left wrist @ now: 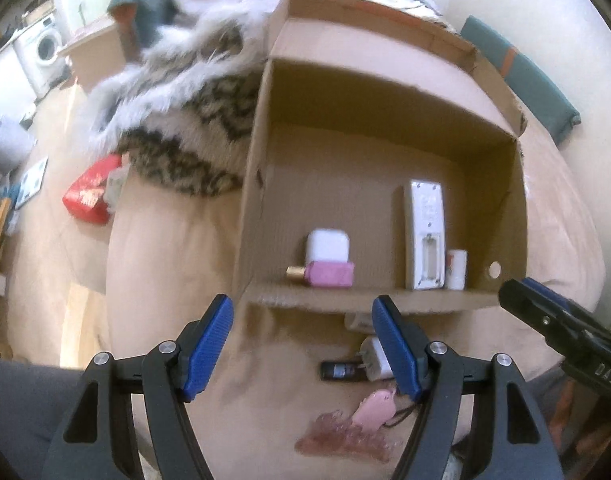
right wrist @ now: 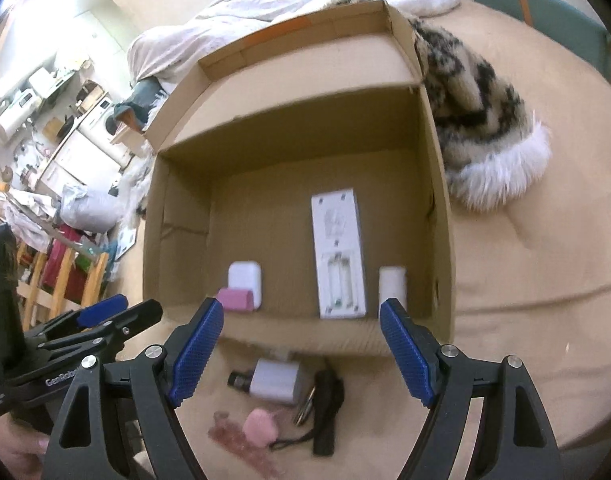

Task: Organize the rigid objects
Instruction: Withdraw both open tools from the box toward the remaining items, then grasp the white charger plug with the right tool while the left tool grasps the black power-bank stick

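My left gripper (left wrist: 303, 344) hangs over the beige bed cover (left wrist: 165, 248), its jaws apart with nothing between them. My right gripper (right wrist: 301, 350) is spread wider, also empty. Both point down at the near wall of the cardboard box (right wrist: 297, 338), which sits open on the bed.

Inside the box, against that near wall, lie 4 things: a rounded white case (right wrist: 245, 278), a pink block (right wrist: 235, 299) touching its front, a long white remote (right wrist: 339, 256) lying back-up with its battery bay open and empty, and a small white tube (right wrist: 392, 284) just beside the remote.

Outside the box, on the cover below my jaws, sits a loose cluster: a white charger plug (right wrist: 275, 380), a small dark bottle (right wrist: 238, 380) touching it, a black strap-like piece (right wrist: 326, 412), a smooth pink charm (right wrist: 259, 426) and a knobbly, translucent brownish clip (right wrist: 233, 436).

The box is plain corrugated card with a raised back flap. A fluffy spotted fur blanket (right wrist: 477, 112) with a white fringe lies against its side.

The left view alone shows the pink block's gold cap (left wrist: 294, 273), a red packet (left wrist: 90, 192) on the floor, and my right gripper's tip at the edge. The right view alone shows the black strap and the wooden chairs (right wrist: 65, 280).
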Available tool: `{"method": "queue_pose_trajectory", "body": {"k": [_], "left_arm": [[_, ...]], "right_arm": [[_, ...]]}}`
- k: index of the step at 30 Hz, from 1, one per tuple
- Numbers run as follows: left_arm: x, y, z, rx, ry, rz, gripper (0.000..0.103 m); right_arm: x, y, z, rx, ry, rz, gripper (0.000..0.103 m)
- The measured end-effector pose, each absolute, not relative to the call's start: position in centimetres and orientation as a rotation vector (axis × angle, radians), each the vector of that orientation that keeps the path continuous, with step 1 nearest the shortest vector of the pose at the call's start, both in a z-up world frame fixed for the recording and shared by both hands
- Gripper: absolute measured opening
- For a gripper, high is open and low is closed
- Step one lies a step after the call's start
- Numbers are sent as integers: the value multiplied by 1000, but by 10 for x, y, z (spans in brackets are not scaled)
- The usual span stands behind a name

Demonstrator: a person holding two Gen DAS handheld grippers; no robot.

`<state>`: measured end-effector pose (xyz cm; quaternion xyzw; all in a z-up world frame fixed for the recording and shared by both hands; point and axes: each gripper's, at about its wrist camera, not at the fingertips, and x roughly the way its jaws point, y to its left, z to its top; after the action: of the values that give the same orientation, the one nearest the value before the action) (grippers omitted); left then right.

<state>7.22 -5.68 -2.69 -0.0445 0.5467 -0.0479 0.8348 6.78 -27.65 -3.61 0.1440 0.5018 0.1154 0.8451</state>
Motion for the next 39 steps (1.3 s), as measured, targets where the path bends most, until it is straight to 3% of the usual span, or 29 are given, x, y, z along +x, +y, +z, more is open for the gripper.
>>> {"method": "queue_pose_trajectory", "body": {"k": [11, 18, 22, 32, 39], "left_arm": [[60, -57, -84, -138, 1359, -108, 69], [62, -49, -84, -181, 1348, -45, 69], [64, -40, -82, -218, 1351, -22, 69], [68, -32, -82, -230, 1360, -11, 69], [69, -44, -87, -198, 1372, -23, 69]], "right_arm": [[51, -275, -60, 353, 1152, 209, 85], [60, -268, -91, 421, 1295, 272, 85], [72, -247, -110, 427, 1375, 332, 68], [93, -196, -156, 317, 1519, 330, 68], [88, -176, -154, 184, 1480, 341, 62]]}}
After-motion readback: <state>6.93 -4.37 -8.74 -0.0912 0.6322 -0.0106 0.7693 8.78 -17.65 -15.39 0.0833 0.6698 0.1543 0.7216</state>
